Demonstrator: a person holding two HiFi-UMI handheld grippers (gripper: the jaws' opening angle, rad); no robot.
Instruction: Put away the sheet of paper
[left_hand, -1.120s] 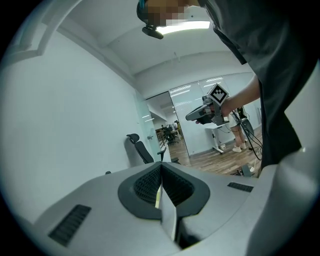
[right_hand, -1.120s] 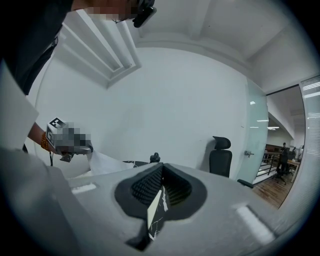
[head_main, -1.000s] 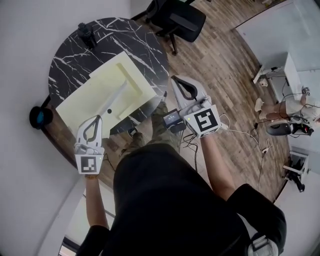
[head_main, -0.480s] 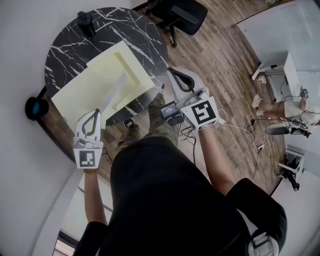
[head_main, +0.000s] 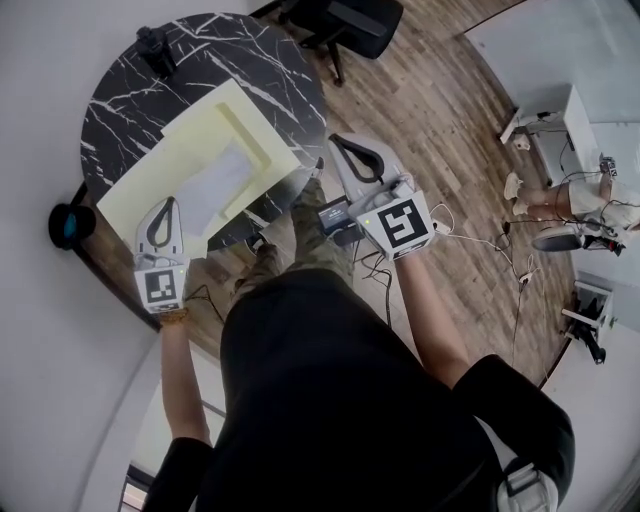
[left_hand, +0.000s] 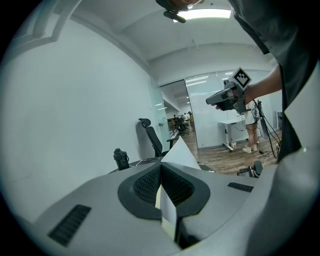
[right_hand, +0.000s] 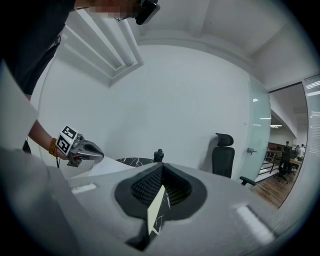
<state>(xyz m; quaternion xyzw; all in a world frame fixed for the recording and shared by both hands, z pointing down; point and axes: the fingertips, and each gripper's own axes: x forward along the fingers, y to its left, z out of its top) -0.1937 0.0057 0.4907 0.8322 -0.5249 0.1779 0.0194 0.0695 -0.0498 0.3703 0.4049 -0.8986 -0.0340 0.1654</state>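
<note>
A white sheet of paper (head_main: 220, 180) hangs over an open pale yellow folder (head_main: 200, 135) on the round black marble table (head_main: 130, 90). My left gripper (head_main: 166, 203) is shut on the sheet's near edge. In the left gripper view the paper (left_hand: 179, 154) rises out from between the closed jaws (left_hand: 160, 169). My right gripper (head_main: 340, 142) floats to the right of the table, past the folder's right corner, and is shut. In the right gripper view its jaws (right_hand: 162, 171) meet, and only a sliver of folder and marble shows below them.
A dark bottle (head_main: 155, 45) stands at the table's far edge. A black office chair (head_main: 345, 15) is behind the table. A blue round object (head_main: 65, 225) lies left of the table. A black box (head_main: 335, 218) and cables lie on the wooden floor by my legs.
The sheet, seen edge-on as a thin strip a second ago, now spreads flat over the folder. My left gripper has moved left and toward the table. The right gripper has shifted slightly forward.
</note>
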